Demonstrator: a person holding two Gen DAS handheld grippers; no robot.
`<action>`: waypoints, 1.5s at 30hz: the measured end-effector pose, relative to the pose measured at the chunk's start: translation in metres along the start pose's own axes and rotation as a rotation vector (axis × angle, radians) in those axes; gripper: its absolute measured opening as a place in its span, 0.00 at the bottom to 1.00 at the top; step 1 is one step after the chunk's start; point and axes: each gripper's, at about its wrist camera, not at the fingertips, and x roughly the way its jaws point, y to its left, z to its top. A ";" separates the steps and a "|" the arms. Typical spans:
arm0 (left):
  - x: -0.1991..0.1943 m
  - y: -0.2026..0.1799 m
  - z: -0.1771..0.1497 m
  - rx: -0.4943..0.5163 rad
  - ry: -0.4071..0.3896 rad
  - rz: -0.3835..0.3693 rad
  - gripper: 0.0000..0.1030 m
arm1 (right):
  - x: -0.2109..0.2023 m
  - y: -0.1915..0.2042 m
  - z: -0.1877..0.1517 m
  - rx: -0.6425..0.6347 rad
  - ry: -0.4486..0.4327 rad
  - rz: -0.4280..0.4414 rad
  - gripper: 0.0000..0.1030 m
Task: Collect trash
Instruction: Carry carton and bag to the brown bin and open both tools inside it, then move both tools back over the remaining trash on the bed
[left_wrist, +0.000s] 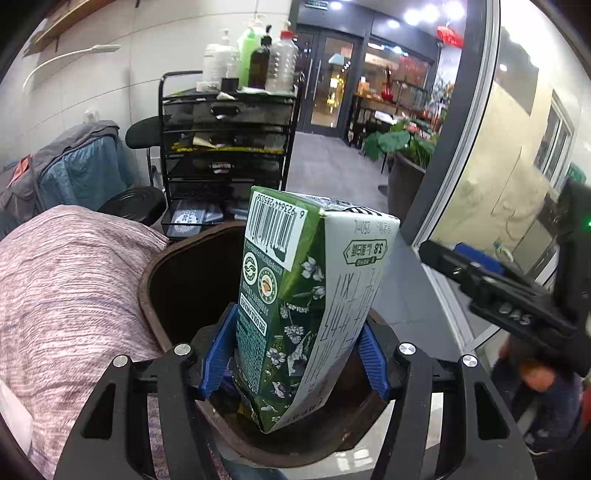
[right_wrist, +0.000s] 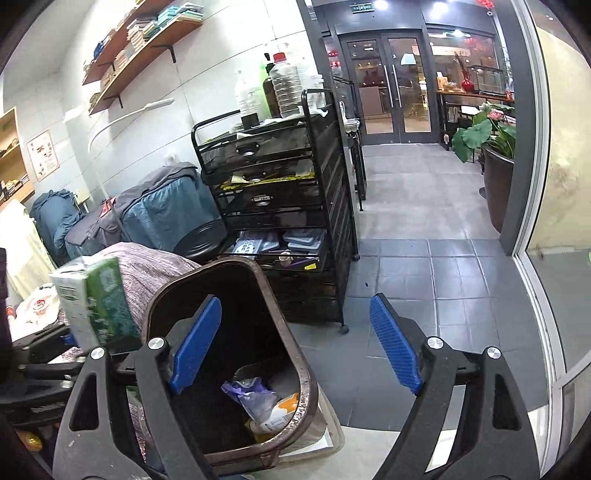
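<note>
Drink carton (left_wrist: 303, 302): green-and-white, seemingly light, stiff-walled, crushable, best held across its flat sides, as now clamped by the left gripper (left_wrist: 293, 354) above the brown bin (right_wrist: 291, 354); right gripper (right_wrist: 295, 343) wide open, empty; wrappers already inside, bedding (left_wrist: 66, 288) and black cart (right_wrist: 288, 192) alongside.

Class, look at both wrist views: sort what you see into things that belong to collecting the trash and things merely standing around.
Part of the job:
- green carton, clamped in the left gripper
- brown bin
- wrappers in the bin
- right gripper, open and empty

Just standing around:
- black mesh cart
- bottles on the cart
- potted plant
- wall shelves
</note>
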 end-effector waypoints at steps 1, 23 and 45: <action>0.004 0.000 0.001 0.005 0.009 0.003 0.58 | 0.000 -0.001 0.000 0.001 0.000 -0.001 0.80; 0.023 -0.007 0.000 0.061 0.026 0.098 0.88 | -0.003 -0.003 0.000 0.020 -0.009 -0.010 0.80; -0.107 0.044 -0.019 -0.079 -0.203 0.299 0.94 | 0.004 0.079 -0.003 -0.084 0.004 0.198 0.81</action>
